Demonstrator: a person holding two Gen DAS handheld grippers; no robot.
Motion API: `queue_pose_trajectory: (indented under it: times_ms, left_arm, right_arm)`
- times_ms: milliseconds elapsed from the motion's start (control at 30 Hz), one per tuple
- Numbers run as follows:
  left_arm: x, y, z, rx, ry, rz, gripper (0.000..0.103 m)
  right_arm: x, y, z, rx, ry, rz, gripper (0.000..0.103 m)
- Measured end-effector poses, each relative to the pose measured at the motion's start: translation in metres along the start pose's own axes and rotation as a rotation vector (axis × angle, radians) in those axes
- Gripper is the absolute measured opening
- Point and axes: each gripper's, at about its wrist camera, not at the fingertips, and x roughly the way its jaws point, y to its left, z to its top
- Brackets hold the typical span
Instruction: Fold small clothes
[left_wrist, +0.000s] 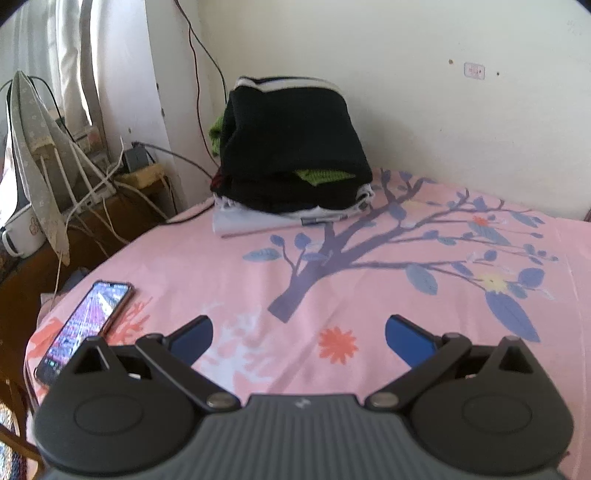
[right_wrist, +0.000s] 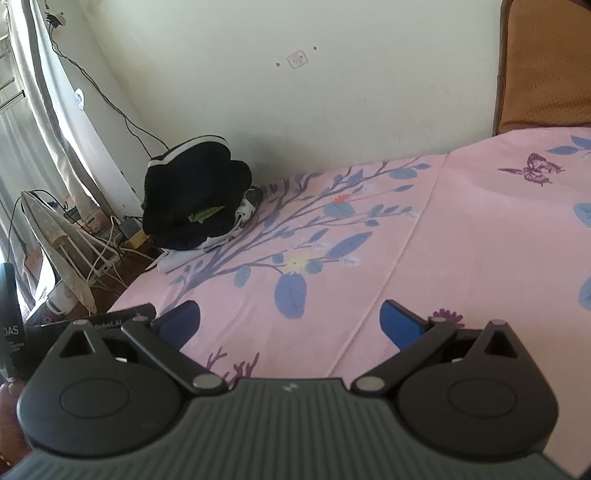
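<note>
A stack of folded clothes (left_wrist: 291, 162), mostly black with green and white pieces, sits at the far left corner of the bed against the wall; it also shows in the right wrist view (right_wrist: 195, 206). My left gripper (left_wrist: 299, 336) is open and empty, hovering over the pink flowered bedsheet (left_wrist: 369, 295), well short of the stack. My right gripper (right_wrist: 290, 319) is open and empty over the same sheet (right_wrist: 461, 240), further to the right. No loose garment lies between the fingers of either gripper.
A phone (left_wrist: 85, 325) lies near the bed's left edge. Left of the bed stand an ironing board (left_wrist: 33, 162), cables and a low wooden table (left_wrist: 140, 184). A brown headboard (right_wrist: 546, 66) is at the right. A black box (right_wrist: 92, 321) lies beside the right gripper.
</note>
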Motion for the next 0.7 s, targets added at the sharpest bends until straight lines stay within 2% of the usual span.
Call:
queue_pose_trajectory:
  times_ms: [100, 333, 700]
  left_arm:
    - [-0.002, -0.001, 0.0, -0.008, 0.02, -0.005, 0.103]
    - [-0.009, -0.003, 0.001, 0.01, 0.006, 0.007, 0.103]
    - [-0.01, -0.002, 0.001, 0.007, 0.025, -0.025, 0.103]
  right_arm:
    - [-0.002, 0.001, 0.001, -0.005, -0.009, 0.001, 0.103]
    - [-0.004, 0.002, 0.002, -0.006, -0.017, 0.002, 0.103]
    - [-0.007, 0.004, 0.003, -0.007, -0.028, 0.013, 0.103]
